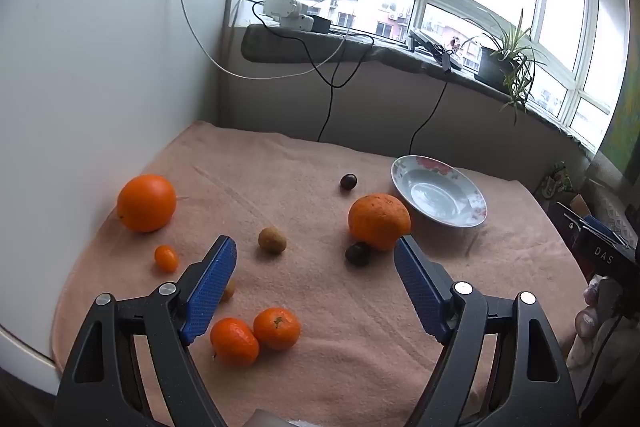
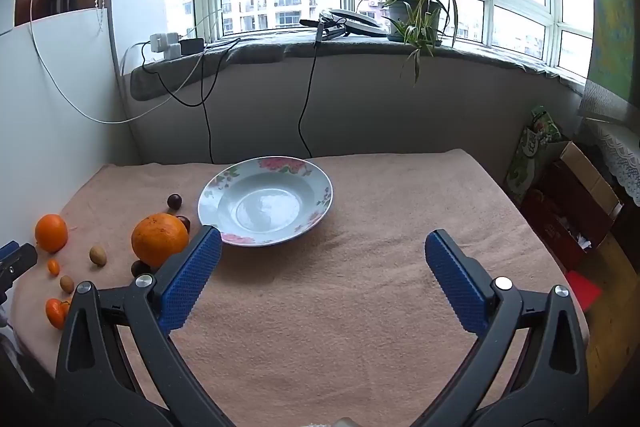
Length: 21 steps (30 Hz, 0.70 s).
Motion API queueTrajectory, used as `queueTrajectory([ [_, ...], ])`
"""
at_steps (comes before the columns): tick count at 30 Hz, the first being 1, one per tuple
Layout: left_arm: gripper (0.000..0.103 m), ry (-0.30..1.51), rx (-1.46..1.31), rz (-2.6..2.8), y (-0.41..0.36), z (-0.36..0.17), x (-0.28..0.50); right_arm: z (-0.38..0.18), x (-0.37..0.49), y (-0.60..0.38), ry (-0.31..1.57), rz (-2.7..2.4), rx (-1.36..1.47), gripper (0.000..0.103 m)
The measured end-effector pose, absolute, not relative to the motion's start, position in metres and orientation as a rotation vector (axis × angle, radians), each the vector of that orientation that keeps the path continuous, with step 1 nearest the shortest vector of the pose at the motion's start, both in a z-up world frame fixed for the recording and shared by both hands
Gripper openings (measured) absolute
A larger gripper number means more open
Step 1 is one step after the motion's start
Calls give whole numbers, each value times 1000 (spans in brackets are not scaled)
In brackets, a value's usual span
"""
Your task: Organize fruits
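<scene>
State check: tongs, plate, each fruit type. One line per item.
left tongs: open, empty, above the towel
right tongs: open, empty
plate: upright, empty, on the towel
rough orange: on the towel beside the plate, not in it
smooth orange: on the towel, far left
two mandarins: on the towel, touching
dark round fruit: on the towel, alone
towel: spread flat

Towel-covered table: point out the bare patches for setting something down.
Free: the towel right of the floral plate and in front of it, out to the table's right edge. Crowded: the left side, around the large orange, dark fruits and tangerines.
</scene>
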<state>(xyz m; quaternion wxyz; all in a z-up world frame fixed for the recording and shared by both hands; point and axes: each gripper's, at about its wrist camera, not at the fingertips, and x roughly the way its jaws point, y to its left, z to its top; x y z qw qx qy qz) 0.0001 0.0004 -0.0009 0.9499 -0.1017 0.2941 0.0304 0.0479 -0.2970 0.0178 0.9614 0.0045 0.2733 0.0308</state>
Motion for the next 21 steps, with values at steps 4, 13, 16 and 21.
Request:
queueTrajectory([
  [4,81,601,-207,61,0,-1,0,19,47,-299,555,63,12,103],
  [13,81,601,-210,58,0,0,0,19,46,-298,555,64,9,103],
  [16,81,601,-210,58,0,-1,0,19,46,-298,555,63,9,103],
  [21,81,600,-211,58,0,-1,0,18,46,-298,554,65,8,103],
])
